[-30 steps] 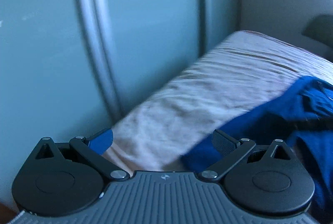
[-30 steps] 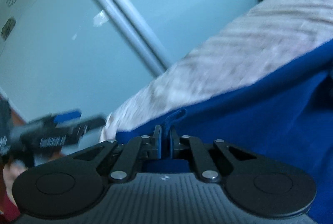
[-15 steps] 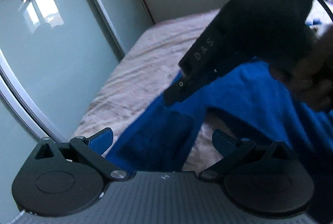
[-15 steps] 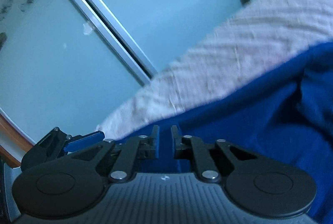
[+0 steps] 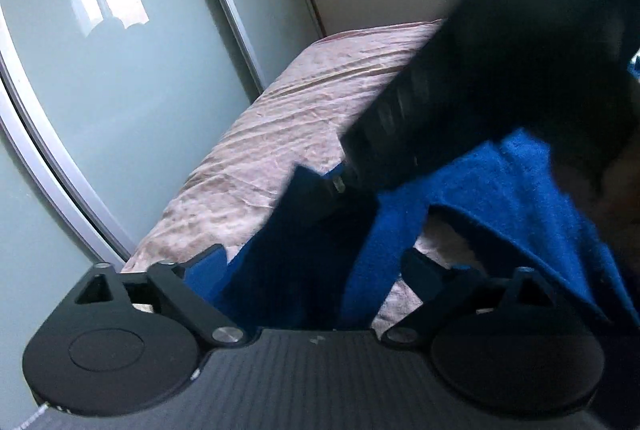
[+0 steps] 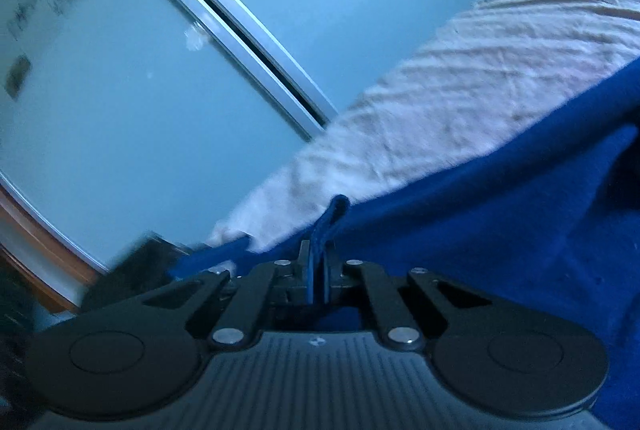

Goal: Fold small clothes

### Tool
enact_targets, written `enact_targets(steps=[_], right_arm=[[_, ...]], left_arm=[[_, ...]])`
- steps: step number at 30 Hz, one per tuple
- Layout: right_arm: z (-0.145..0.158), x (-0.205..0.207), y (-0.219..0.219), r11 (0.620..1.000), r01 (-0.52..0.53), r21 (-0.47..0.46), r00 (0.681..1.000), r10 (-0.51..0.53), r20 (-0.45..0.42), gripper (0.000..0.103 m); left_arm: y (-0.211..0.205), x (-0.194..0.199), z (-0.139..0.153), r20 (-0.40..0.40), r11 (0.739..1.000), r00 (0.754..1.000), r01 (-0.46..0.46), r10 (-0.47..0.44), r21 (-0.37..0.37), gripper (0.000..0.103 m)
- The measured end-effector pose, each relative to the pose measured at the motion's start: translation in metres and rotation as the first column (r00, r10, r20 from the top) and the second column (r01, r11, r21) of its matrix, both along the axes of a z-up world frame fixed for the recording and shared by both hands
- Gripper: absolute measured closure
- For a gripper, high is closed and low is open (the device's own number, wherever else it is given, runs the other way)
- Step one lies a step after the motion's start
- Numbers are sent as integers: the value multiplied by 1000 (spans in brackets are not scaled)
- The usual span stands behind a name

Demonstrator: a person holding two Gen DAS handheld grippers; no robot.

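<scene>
Pale green glass wardrobe doors with grey metal frames run alongside a bed covered in a wrinkled pinkish sheet. A bright blue fleece garment lies spread over the bed's near end. The right gripper has its fingers pinched on a fold of the garment's edge. The left gripper has just been narrowing, its fingers wide apart astride blue cloth, not pressing it.

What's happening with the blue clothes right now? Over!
Right gripper shut on blue garment. Left gripper open, just closing, garment between. Nothing blocking.
</scene>
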State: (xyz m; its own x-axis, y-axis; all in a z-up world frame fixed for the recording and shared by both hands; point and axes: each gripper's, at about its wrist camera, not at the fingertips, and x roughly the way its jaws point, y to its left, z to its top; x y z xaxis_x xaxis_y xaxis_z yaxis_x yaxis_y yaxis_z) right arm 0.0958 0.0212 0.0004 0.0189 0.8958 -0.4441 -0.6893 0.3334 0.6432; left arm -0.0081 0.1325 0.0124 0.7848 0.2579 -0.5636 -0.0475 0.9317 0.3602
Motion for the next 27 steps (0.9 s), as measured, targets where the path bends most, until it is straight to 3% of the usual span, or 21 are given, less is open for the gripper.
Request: enact_targets(steps=[2,5,9,15,16,17,18,19,20,24,27], right_arm=[[7,-1,-1,1000,4,10,1000,-5,10,98],[13,-2,1,1000,1,13,1000,-1,19,98],[13,-2,0,1000,11,15,1000,-11,7,98],[13,3,-4,999,21,38,999,-20,-25,94],[13,4,-6,999,30,38,999,-29,-28,87],[13,6,-8,998,46,34,999,-45,-30,69],[12,8,-10,998,62,27,998,-61,-30,55],[11,10,-12,996,82,20,996,-82,-31,22],[8,11,-14,995,96,21,995,-95,-37,15],[-1,15,-12,998,59,34,992,-55,-117,15],[-7,11,3,999,43,-27,992,-46,-121,15]], left_arm=[[-1,3,-3,0,1000,1000,-4,4,7,29],[3,6,-4,18,999,999,-38,38,-2,43],[8,7,-2,65,997,995,-82,82,-3,54],[20,9,-6,89,993,993,-62,72,-104,78],[23,10,-7,95,990,992,-67,79,-124,87],[27,11,-7,99,987,991,-74,89,-145,96],[30,11,-6,102,983,989,-87,104,-161,97],[32,11,-6,112,980,987,-97,117,-172,97],[36,9,-6,120,979,985,-104,126,-174,97],[32,8,-6,123,985,986,-97,115,-143,98],[21,4,-9,138,993,987,-66,79,-99,98]])
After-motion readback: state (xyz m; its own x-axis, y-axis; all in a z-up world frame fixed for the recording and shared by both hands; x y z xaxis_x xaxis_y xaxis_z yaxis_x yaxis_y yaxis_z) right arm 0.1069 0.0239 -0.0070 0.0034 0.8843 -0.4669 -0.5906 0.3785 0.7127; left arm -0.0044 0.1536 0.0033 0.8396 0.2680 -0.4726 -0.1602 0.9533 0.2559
